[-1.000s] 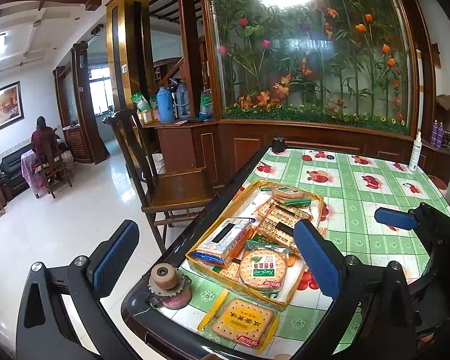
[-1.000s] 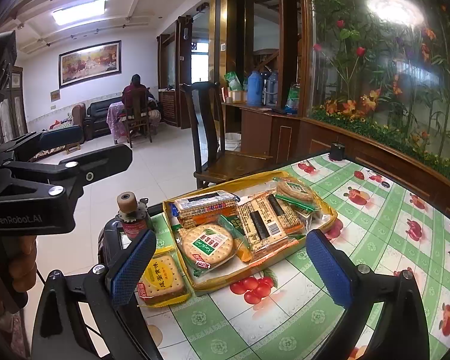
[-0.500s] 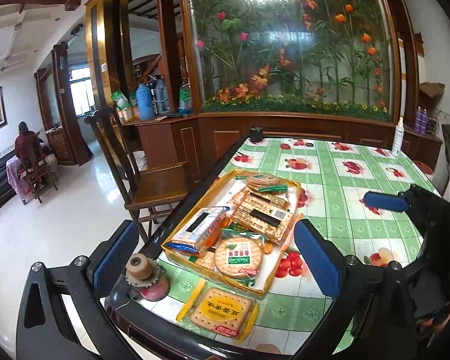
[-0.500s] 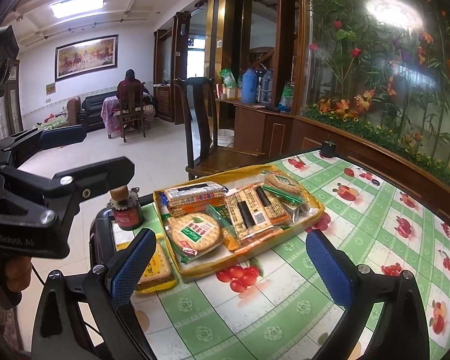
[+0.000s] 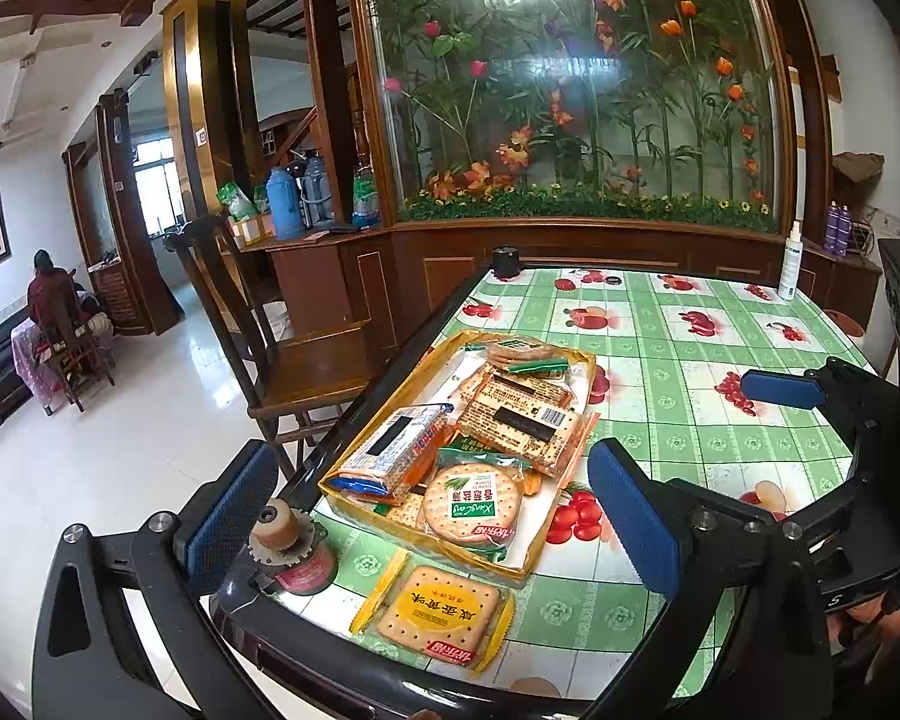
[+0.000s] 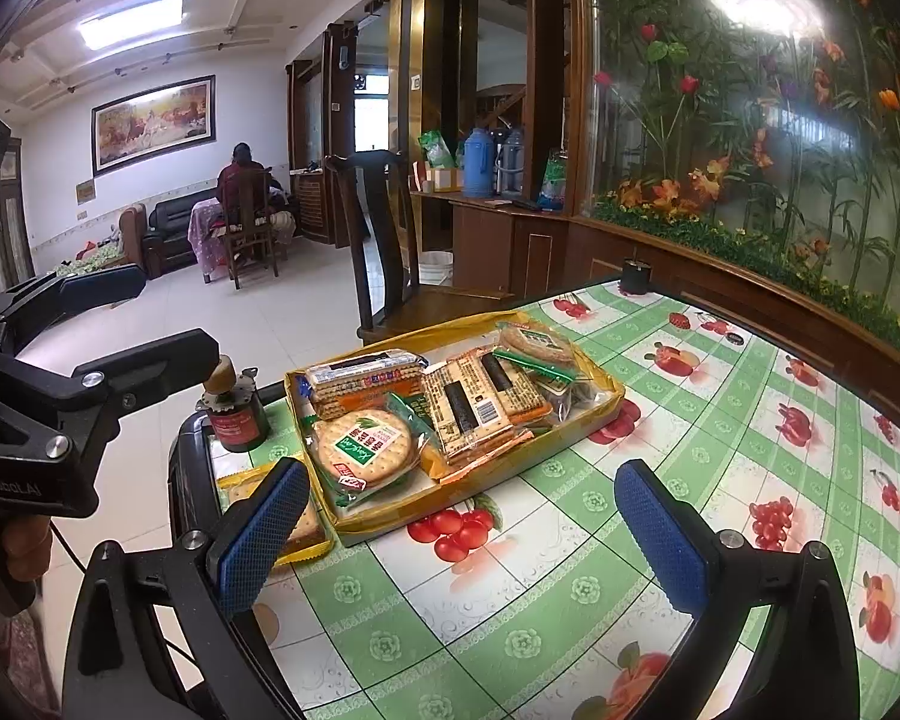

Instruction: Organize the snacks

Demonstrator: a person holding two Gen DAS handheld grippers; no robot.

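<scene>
On the green-checked tabletop [image 5: 660,360] one square cracker pack [image 5: 438,612] lies just outside the yellow tray [image 5: 588,372] — nearest the left claw [image 5: 432,528], whose jaws are spread wide, holding nothing, like the right claw [image 6: 462,534].

A wooden chair [image 5: 282,354] stands beside the table [image 5: 690,360]; thermoses [image 5: 285,204] behind.

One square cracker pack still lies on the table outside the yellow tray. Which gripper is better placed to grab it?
Probably left. The square cracker pack lies between the open left gripper fingers, while the right gripper has it behind its left finger, mostly hidden.
</scene>
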